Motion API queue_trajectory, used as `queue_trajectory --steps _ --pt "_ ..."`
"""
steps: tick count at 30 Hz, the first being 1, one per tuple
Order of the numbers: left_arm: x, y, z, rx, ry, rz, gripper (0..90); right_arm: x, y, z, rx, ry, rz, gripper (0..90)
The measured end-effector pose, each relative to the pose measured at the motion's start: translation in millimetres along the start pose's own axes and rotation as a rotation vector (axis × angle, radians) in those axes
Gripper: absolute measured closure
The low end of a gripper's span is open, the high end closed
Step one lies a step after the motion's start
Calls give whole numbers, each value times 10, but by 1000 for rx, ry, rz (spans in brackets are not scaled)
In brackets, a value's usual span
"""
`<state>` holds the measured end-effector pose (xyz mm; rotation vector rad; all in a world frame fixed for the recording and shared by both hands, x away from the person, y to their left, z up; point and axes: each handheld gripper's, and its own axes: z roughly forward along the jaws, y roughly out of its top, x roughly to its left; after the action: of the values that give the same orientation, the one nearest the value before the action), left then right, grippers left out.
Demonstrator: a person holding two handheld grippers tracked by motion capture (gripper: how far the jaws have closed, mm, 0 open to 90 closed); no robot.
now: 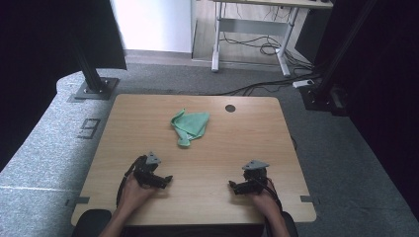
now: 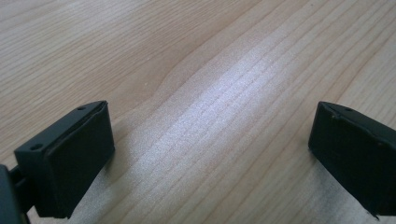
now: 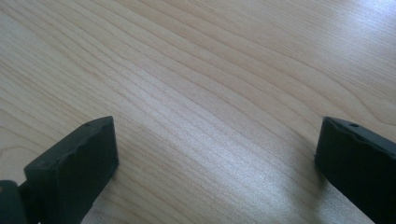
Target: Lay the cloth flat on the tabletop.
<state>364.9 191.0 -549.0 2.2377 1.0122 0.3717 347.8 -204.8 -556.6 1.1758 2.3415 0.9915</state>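
High view gives us the wooden table (image 1: 237,143), its near half bare but for our two hands. A crumpled green cloth (image 1: 189,126) lies toward the far side, near the middle and just left of a round dark cable hole (image 1: 230,108). Our left gripper (image 1: 165,180) rests at the near left, our right gripper (image 1: 234,186) at the near right, both well apart from the cloth. Each gripper view shows its fingers (image 2: 70,161) spread wide over bare wood, holding nothing.
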Motion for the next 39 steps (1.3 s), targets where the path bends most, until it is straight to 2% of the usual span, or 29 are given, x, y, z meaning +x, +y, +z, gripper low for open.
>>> queue_trajectory --steps 27,32,39 --pt "3 41 28 3 -4 -2 4 0 0 0 0 0 1 0" --pt "19 86 27 2 -33 -27 26 0 0 0 0 0 1 0" --pt "12 202 25 -11 -27 -6 48 0 0 0 0 0 0 0"
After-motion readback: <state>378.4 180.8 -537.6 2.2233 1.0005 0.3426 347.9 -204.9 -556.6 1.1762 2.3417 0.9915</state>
